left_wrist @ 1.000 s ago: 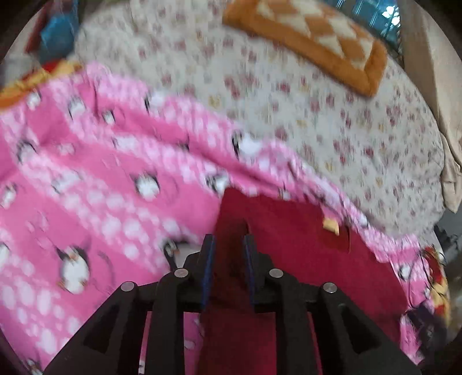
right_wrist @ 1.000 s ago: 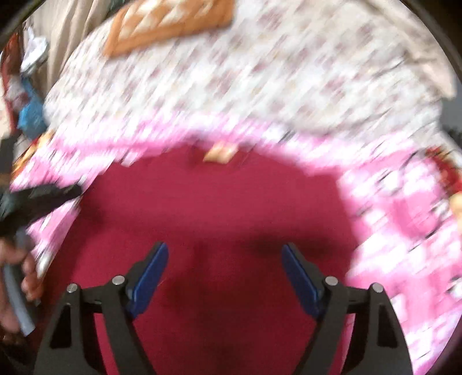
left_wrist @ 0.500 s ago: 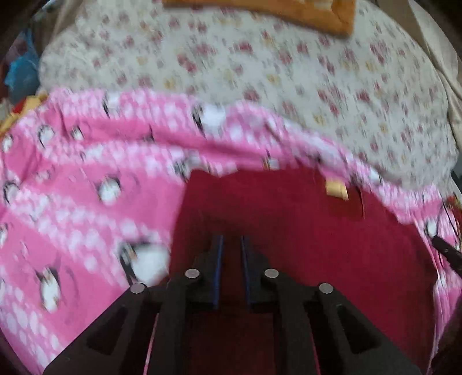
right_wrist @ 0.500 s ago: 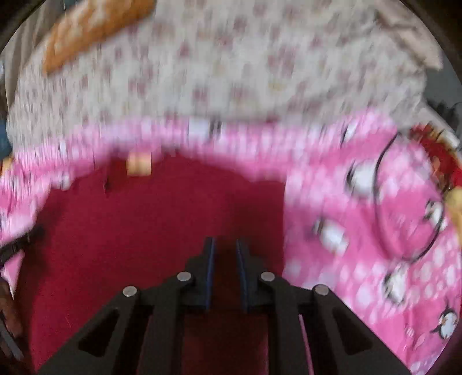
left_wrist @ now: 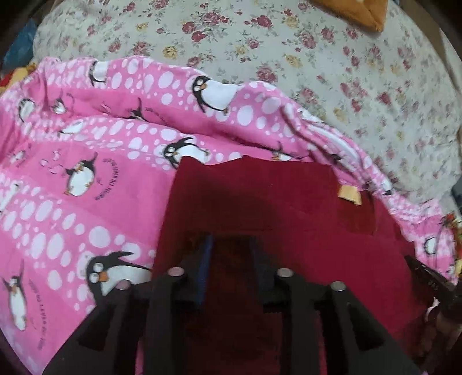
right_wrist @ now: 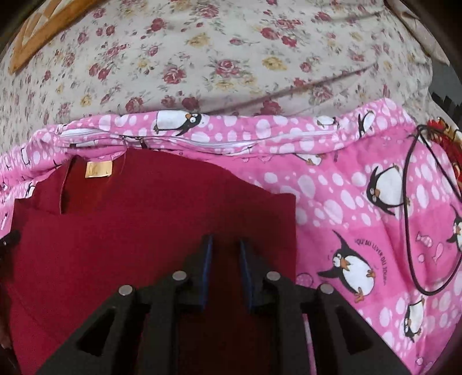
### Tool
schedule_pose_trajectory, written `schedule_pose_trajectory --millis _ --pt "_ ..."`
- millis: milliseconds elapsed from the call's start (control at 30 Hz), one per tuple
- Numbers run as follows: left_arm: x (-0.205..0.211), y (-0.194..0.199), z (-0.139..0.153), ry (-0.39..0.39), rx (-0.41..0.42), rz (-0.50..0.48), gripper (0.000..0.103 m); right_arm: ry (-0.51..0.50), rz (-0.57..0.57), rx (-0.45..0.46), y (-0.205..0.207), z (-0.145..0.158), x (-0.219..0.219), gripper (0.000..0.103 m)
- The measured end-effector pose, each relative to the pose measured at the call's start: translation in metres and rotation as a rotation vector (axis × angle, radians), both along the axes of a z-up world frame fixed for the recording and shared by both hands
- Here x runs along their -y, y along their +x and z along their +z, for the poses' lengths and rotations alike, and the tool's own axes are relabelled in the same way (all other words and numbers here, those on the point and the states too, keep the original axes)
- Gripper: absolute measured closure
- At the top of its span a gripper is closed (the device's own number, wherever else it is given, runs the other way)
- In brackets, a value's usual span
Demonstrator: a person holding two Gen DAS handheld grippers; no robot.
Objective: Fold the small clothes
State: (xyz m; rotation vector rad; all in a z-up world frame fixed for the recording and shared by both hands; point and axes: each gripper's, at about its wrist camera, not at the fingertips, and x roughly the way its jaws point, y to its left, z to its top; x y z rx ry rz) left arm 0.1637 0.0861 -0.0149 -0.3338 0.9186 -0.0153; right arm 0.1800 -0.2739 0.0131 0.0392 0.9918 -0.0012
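A dark red garment (left_wrist: 260,207) lies flat on a pink penguin blanket (left_wrist: 86,173), with a tan label (left_wrist: 349,194) near its far edge. My left gripper (left_wrist: 231,239) points down at the garment's near left part. Its jaws are opening, and a plain gap shows red cloth between the pads. The right wrist view shows the same garment (right_wrist: 144,230) and label (right_wrist: 98,170). My right gripper (right_wrist: 226,239) is over its right part, near the right edge. Its jaws stand narrow and are easing open slightly, with red cloth still pinched between the pads.
The blanket (right_wrist: 361,202) lies on a floral bed sheet (right_wrist: 231,57). A thin black cable (right_wrist: 410,216) loops over the blanket at the right. An orange cushion (left_wrist: 361,14) sits at the far edge. The other gripper's tip (left_wrist: 427,279) shows at the right rim.
Both grippers moved forward and down over the garment. The right jaws went from wide open to narrow on the cloth. The left jaws, shut on a fold before, have parted.
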Motion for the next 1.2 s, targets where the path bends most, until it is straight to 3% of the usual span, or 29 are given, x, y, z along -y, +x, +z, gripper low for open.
schedule_pose_trajectory --millis 100,167,267,300,367,433,567,633,733,767,867,933,1033,1100,1200 --pt "0.003 -0.004 0.008 0.003 0.033 0.008 0.089 0.015 -0.017 0.078 -0.015 0.022 -0.005 0.083" --pt "0.011 -0.017 0.026 0.055 0.117 0.019 0.089 0.006 0.021 0.109 -0.031 0.036 -0.016 0.081" --pt "0.035 -0.032 0.043 0.094 0.196 -0.070 0.085 -0.036 0.036 0.067 -0.047 0.030 -0.026 0.067" --pt "0.043 -0.030 0.038 0.117 0.164 -0.112 0.084 -0.047 0.051 0.019 -0.051 0.020 -0.028 0.067" --pt "0.056 -0.020 0.011 0.165 0.014 -0.179 0.083 -0.066 0.073 -0.011 -0.051 0.008 -0.027 0.065" --pt "0.051 -0.022 0.015 0.136 0.033 -0.167 0.083 -0.067 0.082 0.010 -0.056 0.012 -0.025 0.065" --pt "0.034 -0.038 0.023 0.073 0.014 -0.168 0.083 0.034 0.085 0.079 -0.084 0.032 -0.019 0.062" --pt "0.032 -0.056 0.035 0.091 0.015 -0.201 0.083 0.015 0.110 0.040 -0.094 0.028 -0.025 0.050" --pt "0.026 -0.093 0.057 0.109 0.052 -0.238 0.083 -0.101 0.162 -0.058 -0.111 0.011 -0.037 0.048" --pt "0.022 -0.111 0.067 0.100 0.075 -0.268 0.083 -0.114 0.160 -0.058 -0.119 0.013 -0.036 0.048" --pt "0.005 -0.152 0.076 0.129 0.094 -0.318 0.082 -0.011 0.203 0.043 -0.167 0.040 -0.031 0.048" --pt "-0.008 -0.183 0.071 0.155 0.083 -0.335 0.080 0.031 0.287 0.096 -0.206 0.052 -0.027 0.044" --pt "-0.023 -0.225 0.049 0.167 0.020 -0.323 0.080 0.013 0.377 0.068 -0.249 0.040 -0.022 0.027" --pt "-0.030 -0.251 0.028 0.145 -0.038 -0.301 0.080 0.002 0.431 -0.069 -0.265 0.010 -0.019 0.026" --pt "-0.036 -0.294 0.017 0.092 -0.042 -0.262 0.077 -0.070 0.438 -0.007 -0.286 0.014 -0.017 0.027"
